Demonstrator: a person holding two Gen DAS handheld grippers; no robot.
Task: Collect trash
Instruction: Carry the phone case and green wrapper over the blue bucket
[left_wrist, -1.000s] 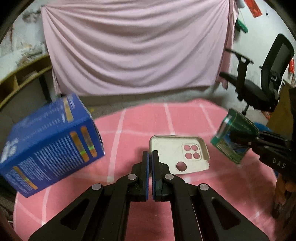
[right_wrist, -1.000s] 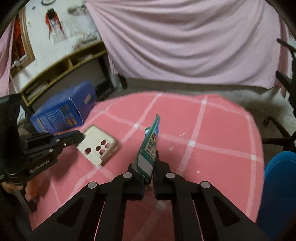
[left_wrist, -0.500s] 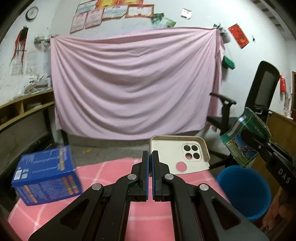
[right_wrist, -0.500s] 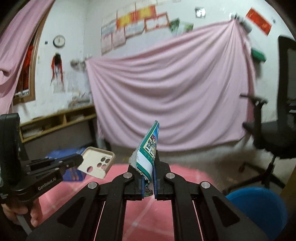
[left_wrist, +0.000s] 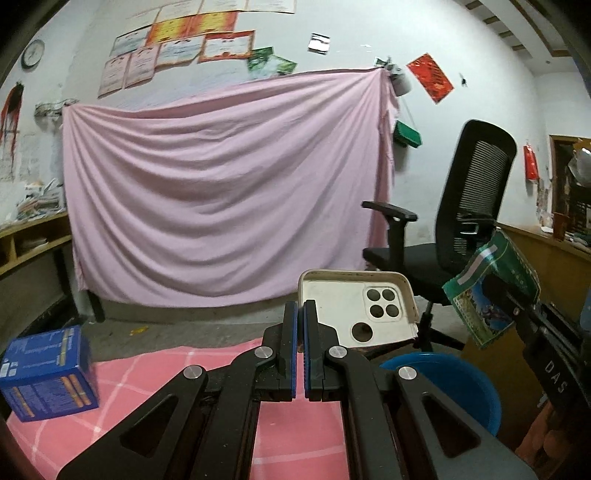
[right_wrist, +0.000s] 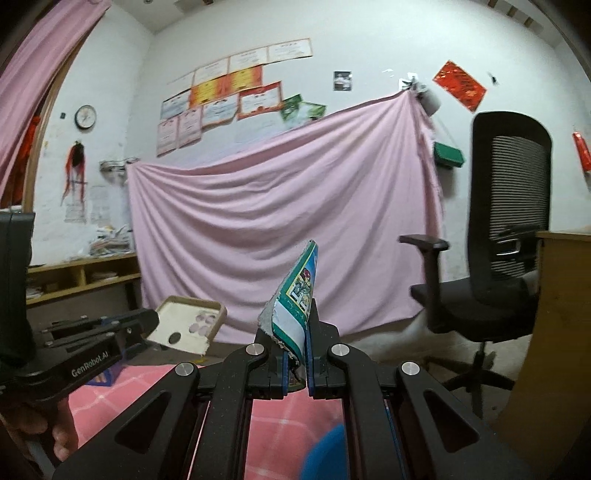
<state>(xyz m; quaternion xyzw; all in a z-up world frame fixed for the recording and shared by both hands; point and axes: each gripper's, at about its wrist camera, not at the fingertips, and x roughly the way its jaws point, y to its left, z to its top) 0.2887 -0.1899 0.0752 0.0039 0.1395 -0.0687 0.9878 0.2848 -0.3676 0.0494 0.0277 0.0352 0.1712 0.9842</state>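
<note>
My left gripper (left_wrist: 300, 308) is shut on the edge of a cream phone case (left_wrist: 354, 306), which sticks out flat to the right of the fingers, in the air above the table edge. The right wrist view has the same case (right_wrist: 188, 325) at the left gripper's tip (right_wrist: 149, 319). My right gripper (right_wrist: 295, 334) is shut on a flattened green packet (right_wrist: 297, 295) that stands up between its pads. The packet (left_wrist: 476, 310) also shows at the right of the left wrist view. A blue bin (left_wrist: 439, 384) stands on the floor below both items.
A pink checked tablecloth (left_wrist: 155, 373) covers the table, with a blue box (left_wrist: 48, 373) at its left. A black office chair (left_wrist: 461, 229) stands behind the bin, and a wooden desk (right_wrist: 554, 314) is at the right. A pink sheet (left_wrist: 221, 192) hangs on the back wall.
Both grippers have risen and tilted up off the table, carrying the phone case and the green packet. The table has dropped low in view and the blue bin has appeared.
</note>
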